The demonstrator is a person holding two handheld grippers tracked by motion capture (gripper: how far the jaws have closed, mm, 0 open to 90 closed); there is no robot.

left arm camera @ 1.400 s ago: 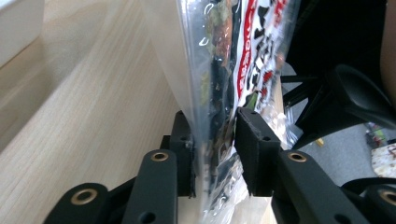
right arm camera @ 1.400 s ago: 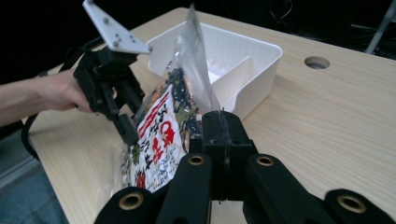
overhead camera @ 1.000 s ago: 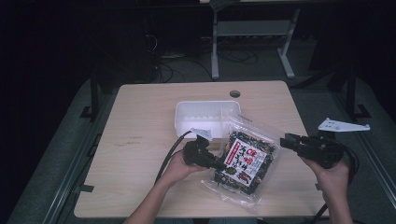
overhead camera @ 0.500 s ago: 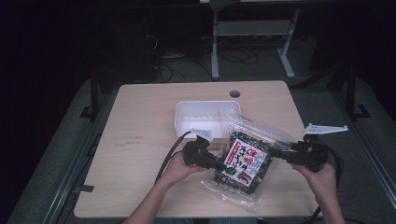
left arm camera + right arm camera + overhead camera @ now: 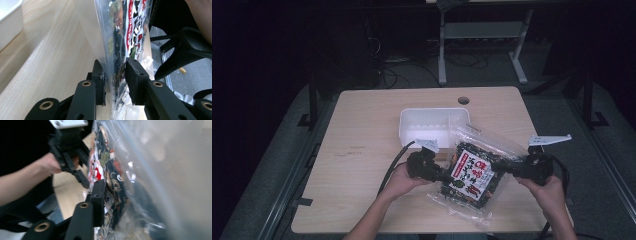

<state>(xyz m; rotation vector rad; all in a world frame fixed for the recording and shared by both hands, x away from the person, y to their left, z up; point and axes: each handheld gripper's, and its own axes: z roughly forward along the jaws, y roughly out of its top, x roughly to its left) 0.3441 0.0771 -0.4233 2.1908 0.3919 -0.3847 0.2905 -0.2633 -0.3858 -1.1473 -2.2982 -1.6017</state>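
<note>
Since the earlier frames, my right gripper [image 5: 512,169] has closed in from the table's right edge onto the clear plastic snack bag with dark contents and a red-and-white label [image 5: 472,175]. From left to right: my left gripper [image 5: 447,175] pinches the bag's left edge between its jaws; the bag hangs between both grippers, just in front of the white rectangular plastic tray [image 5: 432,125]; the right gripper meets its right edge, though I cannot tell whether those jaws have shut. I judge even, opposed tension best here.
</note>
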